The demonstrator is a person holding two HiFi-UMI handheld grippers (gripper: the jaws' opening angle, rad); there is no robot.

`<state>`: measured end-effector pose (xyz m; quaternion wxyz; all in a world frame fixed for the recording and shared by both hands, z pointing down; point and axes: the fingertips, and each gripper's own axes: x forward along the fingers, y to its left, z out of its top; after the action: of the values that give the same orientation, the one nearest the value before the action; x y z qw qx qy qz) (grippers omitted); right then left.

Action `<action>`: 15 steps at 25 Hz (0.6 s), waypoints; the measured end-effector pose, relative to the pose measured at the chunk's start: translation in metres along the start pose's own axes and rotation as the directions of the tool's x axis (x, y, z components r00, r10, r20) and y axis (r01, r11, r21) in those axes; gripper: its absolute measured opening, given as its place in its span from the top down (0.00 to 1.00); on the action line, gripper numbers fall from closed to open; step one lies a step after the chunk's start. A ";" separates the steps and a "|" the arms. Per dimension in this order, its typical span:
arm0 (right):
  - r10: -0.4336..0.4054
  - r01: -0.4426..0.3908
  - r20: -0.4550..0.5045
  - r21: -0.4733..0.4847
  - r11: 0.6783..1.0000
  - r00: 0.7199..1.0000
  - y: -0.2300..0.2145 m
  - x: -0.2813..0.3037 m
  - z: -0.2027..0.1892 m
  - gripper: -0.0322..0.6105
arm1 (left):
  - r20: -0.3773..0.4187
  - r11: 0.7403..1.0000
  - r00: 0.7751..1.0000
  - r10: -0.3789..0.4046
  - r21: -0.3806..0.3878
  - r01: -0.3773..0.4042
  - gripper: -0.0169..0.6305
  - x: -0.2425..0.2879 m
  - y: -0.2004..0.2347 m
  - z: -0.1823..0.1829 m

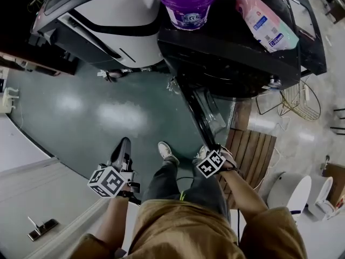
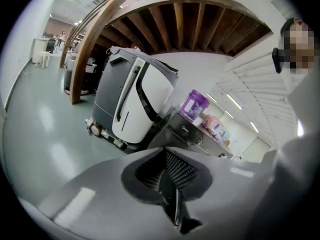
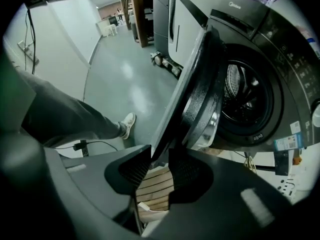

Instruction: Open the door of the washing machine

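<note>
1. The person's brown top [image 1: 183, 231] is nearest the head camera, with both forearms reaching out past it.
2. The right gripper [image 3: 160, 156] has its jaws narrowed onto the free edge of the door [image 3: 200, 94] and grips it.
3. The door stands well out from the washing machine [image 1: 232, 53]. Its length runs from the jaws back to the hinge side, and the drum mouth [image 3: 245, 99] is exposed.
4. The left gripper [image 2: 169, 181], its jaws pressed together and empty, hangs well apart to the left. Any further swing looks like the right hand's job.
</note>
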<state>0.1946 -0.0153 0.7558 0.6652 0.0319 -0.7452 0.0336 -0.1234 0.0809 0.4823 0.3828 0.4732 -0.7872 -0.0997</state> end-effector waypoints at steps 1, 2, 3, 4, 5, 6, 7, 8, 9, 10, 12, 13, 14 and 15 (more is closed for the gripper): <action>0.015 -0.015 0.009 -0.016 1.000 1.000 0.004 0.000 0.001 0.78 | 0.016 1.000 1.000 0.021 -0.011 -0.021 0.88 -0.005 0.002 -0.003; 0.029 -0.028 0.016 -0.037 0.999 0.999 0.007 0.000 0.001 0.78 | 0.030 0.999 0.999 0.039 -0.024 -0.038 0.88 -0.011 0.003 -0.006; 0.042 -0.041 0.019 -0.063 0.997 0.999 0.010 -0.001 0.001 0.77 | 0.041 0.998 0.998 0.054 -0.038 -0.053 0.88 -0.016 0.004 -0.010; 0.055 -0.053 0.020 -0.094 0.994 0.998 0.013 -0.002 0.002 0.77 | 0.051 0.996 0.996 0.070 -0.051 -0.067 0.88 -0.022 0.006 -0.015; 0.068 -0.066 0.019 -0.125 0.990 0.997 0.017 -0.003 0.003 0.77 | 0.058 0.994 0.995 0.086 -0.066 -0.083 0.88 -0.028 0.010 -0.019; 0.081 -0.078 0.017 -0.156 0.985 0.997 0.022 -0.004 0.004 0.77 | 0.066 0.992 0.992 0.104 -0.084 -0.098 0.88 -0.034 0.014 -0.024; 0.093 -0.088 0.016 -0.186 0.979 0.996 0.026 -0.006 0.005 0.77 | 0.073 0.988 0.990 0.120 -0.104 -0.112 0.88 -0.038 0.019 -0.028; 0.101 -0.095 0.017 -0.214 0.972 0.995 0.030 -0.008 0.007 0.78 | 0.081 0.985 0.988 0.134 -0.123 -0.123 0.88 -0.042 0.023 -0.031; 0.106 -0.098 0.022 -0.240 0.966 0.994 0.032 -0.011 0.009 0.78 | 0.088 0.982 0.986 0.144 -0.138 -0.131 0.88 -0.045 0.026 -0.033; 0.107 -0.096 0.028 -0.264 0.960 0.994 0.033 -0.013 0.011 0.79 | 0.096 0.979 0.984 0.151 -0.150 -0.136 0.88 -0.047 0.029 -0.035; 0.088 -0.071 0.046 -0.295 0.953 0.995 0.027 -0.020 0.015 0.82 | 0.111 0.976 0.981 0.161 -0.168 -0.141 0.88 -0.052 0.033 -0.036; 0.073 -0.054 0.054 -0.302 0.952 0.996 0.022 -0.023 0.018 0.87 | 0.117 0.974 0.979 0.165 -0.176 -0.143 0.88 -0.054 0.036 -0.037; 0.061 -0.041 0.057 -0.305 0.952 0.996 0.017 -0.025 0.021 0.87 | 0.122 0.972 0.978 0.169 -0.184 -0.145 0.88 -0.056 0.039 -0.037; 0.054 -0.035 0.056 -0.305 0.952 0.997 0.012 -0.025 0.024 0.87 | 0.127 0.970 0.976 0.175 -0.193 -0.148 0.88 -0.059 0.042 -0.037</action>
<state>0.1731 -0.0053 0.7280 0.6372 -0.0863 -0.7629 -0.0673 -0.1108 0.1590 0.4996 0.3739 0.3620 -0.8361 -0.1733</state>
